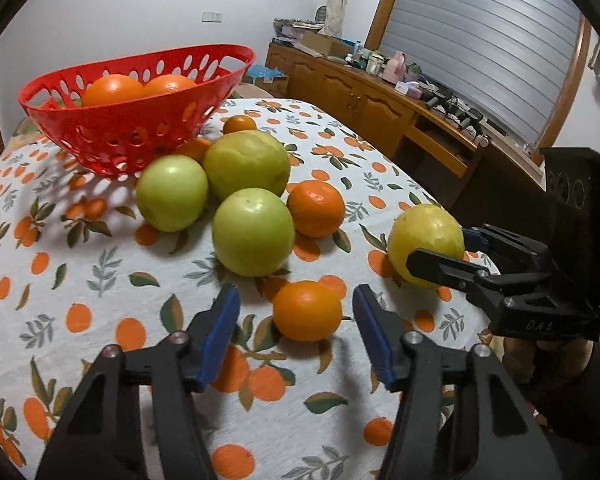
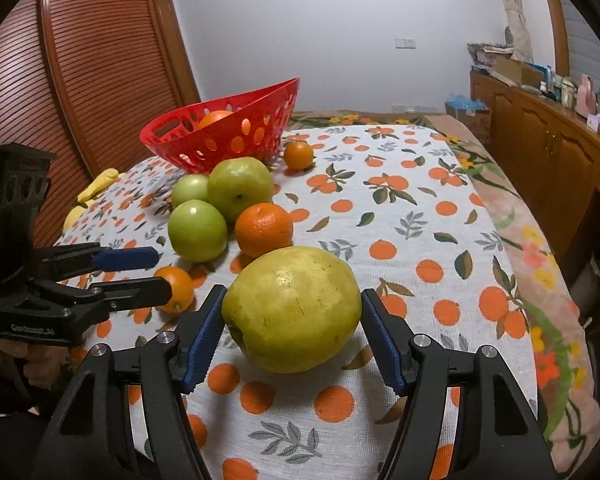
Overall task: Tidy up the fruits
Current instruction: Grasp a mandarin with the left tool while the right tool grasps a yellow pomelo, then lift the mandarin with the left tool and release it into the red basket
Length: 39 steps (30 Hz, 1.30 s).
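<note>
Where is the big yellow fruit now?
In the right wrist view the yellow fruit lies on the tablecloth, low and central, between the right gripper fingers, just in front of a mandarin.

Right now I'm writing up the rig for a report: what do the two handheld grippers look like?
Both match: black angular frames with silver pivot bolts and blue ribbed pads on the fingers. The right gripper has faint lettering on its body and a boxy black housing with round holes; so does the left gripper. The person wears dark sleeves.
</note>
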Tool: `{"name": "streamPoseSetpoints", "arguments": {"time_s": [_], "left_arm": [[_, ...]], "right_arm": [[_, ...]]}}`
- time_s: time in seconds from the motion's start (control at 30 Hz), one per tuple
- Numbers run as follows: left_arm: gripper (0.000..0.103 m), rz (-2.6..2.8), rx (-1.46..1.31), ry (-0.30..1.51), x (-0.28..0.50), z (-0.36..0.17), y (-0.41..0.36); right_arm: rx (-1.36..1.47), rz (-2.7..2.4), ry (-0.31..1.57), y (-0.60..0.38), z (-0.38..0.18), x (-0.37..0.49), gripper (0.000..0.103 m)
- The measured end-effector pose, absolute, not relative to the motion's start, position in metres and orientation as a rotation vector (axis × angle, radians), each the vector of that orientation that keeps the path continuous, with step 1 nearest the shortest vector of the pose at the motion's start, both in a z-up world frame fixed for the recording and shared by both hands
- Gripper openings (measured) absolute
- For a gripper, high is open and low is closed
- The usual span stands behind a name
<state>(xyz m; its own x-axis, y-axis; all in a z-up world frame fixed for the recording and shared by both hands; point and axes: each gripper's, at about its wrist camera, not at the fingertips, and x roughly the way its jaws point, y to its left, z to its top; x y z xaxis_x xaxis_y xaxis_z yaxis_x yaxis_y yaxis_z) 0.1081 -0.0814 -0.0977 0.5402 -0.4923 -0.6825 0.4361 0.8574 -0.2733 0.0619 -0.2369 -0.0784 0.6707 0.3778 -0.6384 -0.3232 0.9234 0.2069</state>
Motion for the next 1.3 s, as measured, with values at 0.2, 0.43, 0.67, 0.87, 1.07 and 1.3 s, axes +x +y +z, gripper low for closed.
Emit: {"name": "streamPoseSetpoints", "arguments": {"time_s": [0.2, 0.43, 0.67, 0.87, 1.07, 1.3], "left_arm": [[0.049, -0.558, -0.063, 0.849, 0.11, -0.101, -0.087], [0.048, -0.55, -0.052, 0.861, 0.111, -0.105, -0.091], [0.036, -0.562, -0.065, 0.878, 0.112, -0.107, -0.092], [0.035, -0.542, -0.075, 0.863, 0.111, -0.104, -0.086], [0.035, -0.533, -0.096, 0.832, 0.107, -0.091, -0.073], [0.035, -0.51, -0.107, 0.788, 0.106, -0.075, -0.059]], "right_arm": [[0.086, 0.4, 0.742, -0.238, -0.083, 0.062, 0.069], [0.08, 0.408, 0.739, -0.238, -0.083, 0.062, 0.069], [0.092, 0.414, 0.742, -0.239, -0.083, 0.063, 0.069], [0.102, 0.419, 0.748, -0.24, -0.084, 0.065, 0.069], [0.111, 0.425, 0.752, -0.241, -0.085, 0.068, 0.07], [0.114, 0.409, 0.752, -0.24, -0.085, 0.07, 0.069]]}}
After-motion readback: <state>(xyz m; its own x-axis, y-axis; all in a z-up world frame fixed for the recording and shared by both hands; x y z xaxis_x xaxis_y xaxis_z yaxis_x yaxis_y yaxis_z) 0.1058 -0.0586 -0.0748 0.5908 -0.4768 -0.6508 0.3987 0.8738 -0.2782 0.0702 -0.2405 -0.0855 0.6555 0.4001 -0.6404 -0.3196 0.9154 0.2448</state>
